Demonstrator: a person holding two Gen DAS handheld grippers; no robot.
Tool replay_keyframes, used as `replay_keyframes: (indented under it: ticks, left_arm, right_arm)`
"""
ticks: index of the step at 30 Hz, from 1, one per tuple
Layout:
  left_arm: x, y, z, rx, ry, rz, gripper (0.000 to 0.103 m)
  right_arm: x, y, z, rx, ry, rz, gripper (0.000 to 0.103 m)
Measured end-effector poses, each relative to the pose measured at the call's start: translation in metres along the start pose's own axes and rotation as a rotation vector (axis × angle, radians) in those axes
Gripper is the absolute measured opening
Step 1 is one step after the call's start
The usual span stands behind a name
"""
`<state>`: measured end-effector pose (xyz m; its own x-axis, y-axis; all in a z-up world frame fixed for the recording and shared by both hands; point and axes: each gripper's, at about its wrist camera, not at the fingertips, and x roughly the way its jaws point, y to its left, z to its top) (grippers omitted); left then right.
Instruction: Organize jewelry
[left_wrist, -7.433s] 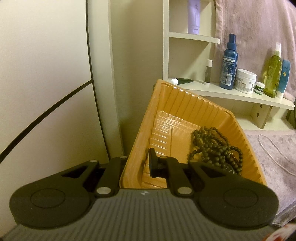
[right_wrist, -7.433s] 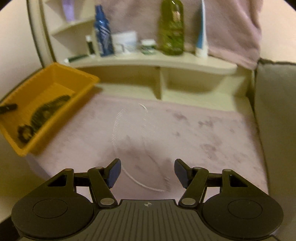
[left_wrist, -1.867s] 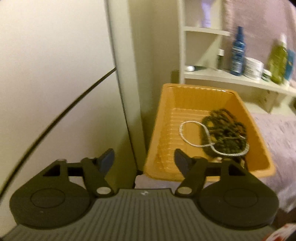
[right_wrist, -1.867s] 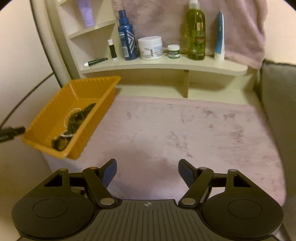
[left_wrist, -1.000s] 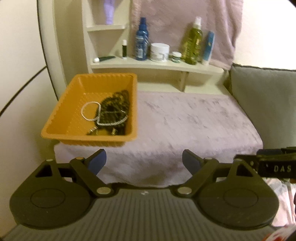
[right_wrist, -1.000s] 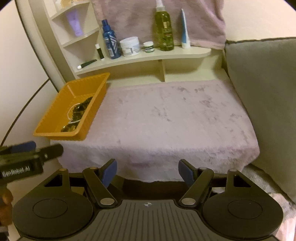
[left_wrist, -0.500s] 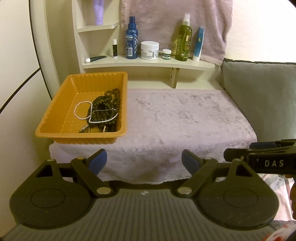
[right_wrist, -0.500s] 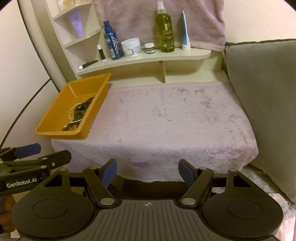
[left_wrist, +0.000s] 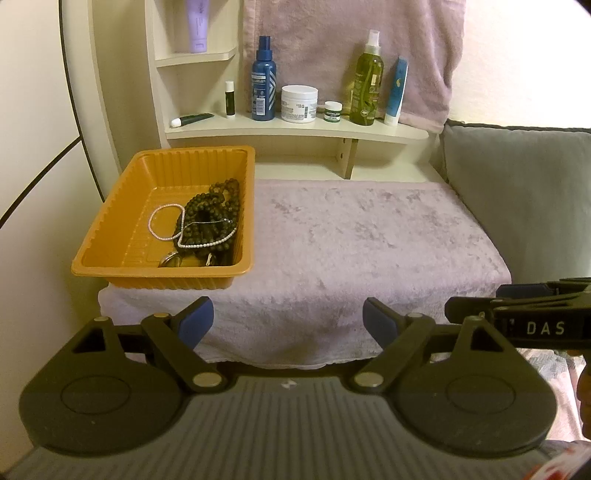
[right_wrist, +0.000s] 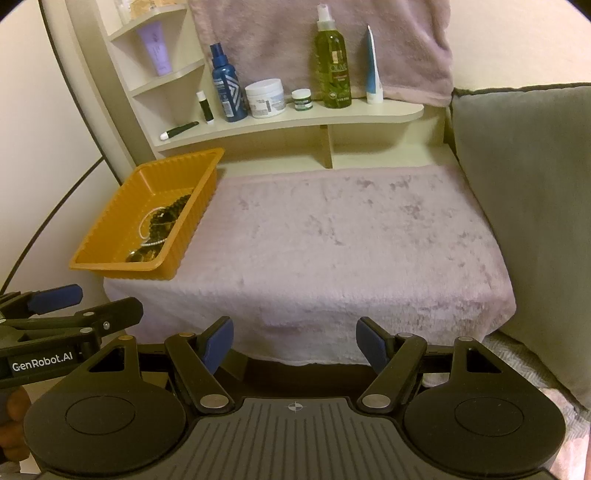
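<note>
An orange ribbed tray (left_wrist: 110, 227) (right_wrist: 110, 236) sits on the left end of a lilac fluffy cloth (left_wrist: 362, 236) (right_wrist: 351, 236). In it lie a dark bead necklace (left_wrist: 214, 206), a white pearl necklace (left_wrist: 162, 225) and a small metal piece (left_wrist: 170, 259). My left gripper (left_wrist: 288, 323) is open and empty, held back in front of the cloth's near edge. My right gripper (right_wrist: 294, 343) is open and empty, also back from the edge. Each gripper shows from the side in the other's view: the right (left_wrist: 517, 314), the left (right_wrist: 66, 310).
A cream shelf (left_wrist: 295, 129) behind the cloth holds a blue spray bottle (left_wrist: 263, 83), a white jar (left_wrist: 298, 104), a green bottle (left_wrist: 365, 88) and tubes. A grey cushion (left_wrist: 524, 192) stands at the right. A lilac towel (left_wrist: 351, 48) hangs behind.
Both grippers have pulled back from the tray and cloth and now hold nearly still. The pearl necklace, earlier on the cloth, lies in the tray; the left gripper let go of the tray rim.
</note>
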<state>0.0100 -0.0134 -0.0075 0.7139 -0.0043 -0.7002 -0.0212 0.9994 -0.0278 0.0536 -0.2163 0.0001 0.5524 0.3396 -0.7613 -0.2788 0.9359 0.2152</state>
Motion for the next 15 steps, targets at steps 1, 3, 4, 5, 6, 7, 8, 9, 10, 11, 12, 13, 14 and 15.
replay_keyframes:
  ticks: [1,3,4,5,6,7,8,9,10,11,12,13,14,15]
  left_arm:
    - [-0.0001,0.0001,0.0005,0.0,-0.001,0.0,0.087]
    - [-0.0006,0.0004,0.0009,-0.002,-0.001,-0.002,0.087]
    - [-0.0008,0.0005,0.0013,-0.002,-0.002,-0.002,0.087]
    - [-0.0009,0.0007,0.0013,-0.002,-0.002,-0.002,0.087]
    - [-0.0009,0.0008,0.0011,-0.002,-0.002,-0.002,0.087]
    - [-0.0009,0.0009,0.0014,-0.002,-0.002,-0.003,0.087]
    - [-0.0009,0.001,0.001,-0.002,-0.002,-0.003,0.087]
    - [-0.0008,0.0009,0.0007,-0.002,-0.001,-0.001,0.087]
    - [-0.0009,0.0011,0.0007,-0.002,-0.002,-0.002,0.087]
    - [-0.001,0.0012,0.0007,-0.003,-0.002,-0.003,0.087]
    - [-0.0012,0.001,0.0013,-0.003,-0.003,-0.003,0.087]
    - [-0.0016,0.0008,0.0017,-0.003,-0.004,-0.002,0.087]
    - [-0.0019,0.0005,0.0023,-0.003,-0.004,-0.002,0.087]
    - [-0.0019,0.0003,0.0026,-0.003,-0.004,-0.002,0.087]
  right_arm:
    - [0.0,0.0,0.0,0.0,0.0,-0.001,0.073]
    - [-0.0002,0.0002,0.0002,-0.001,0.0,0.0,0.073]
    - [-0.0004,0.0003,0.0003,-0.001,-0.001,0.0,0.073]
    - [-0.0008,0.001,-0.0001,-0.002,-0.002,0.0,0.073]
    - [-0.0009,0.0013,0.0,-0.003,-0.002,0.0,0.073]
    - [-0.001,0.0017,0.0002,-0.003,-0.002,0.0,0.073]
    - [-0.0011,0.0019,0.0001,-0.002,-0.002,-0.001,0.073]
    - [-0.0009,0.0018,0.0,-0.001,-0.003,-0.002,0.073]
    - [-0.0009,0.0018,0.0,-0.002,-0.003,-0.002,0.073]
    - [-0.0011,0.0021,0.0002,-0.002,-0.003,-0.002,0.073]
    - [-0.001,0.0017,0.0002,-0.002,-0.003,-0.002,0.073]
    - [-0.0011,0.0019,0.0001,-0.002,-0.003,-0.002,0.073]
    - [-0.0009,0.001,0.0005,-0.004,-0.003,0.0,0.073]
    - [-0.001,0.0008,0.0007,-0.005,-0.003,0.0,0.073]
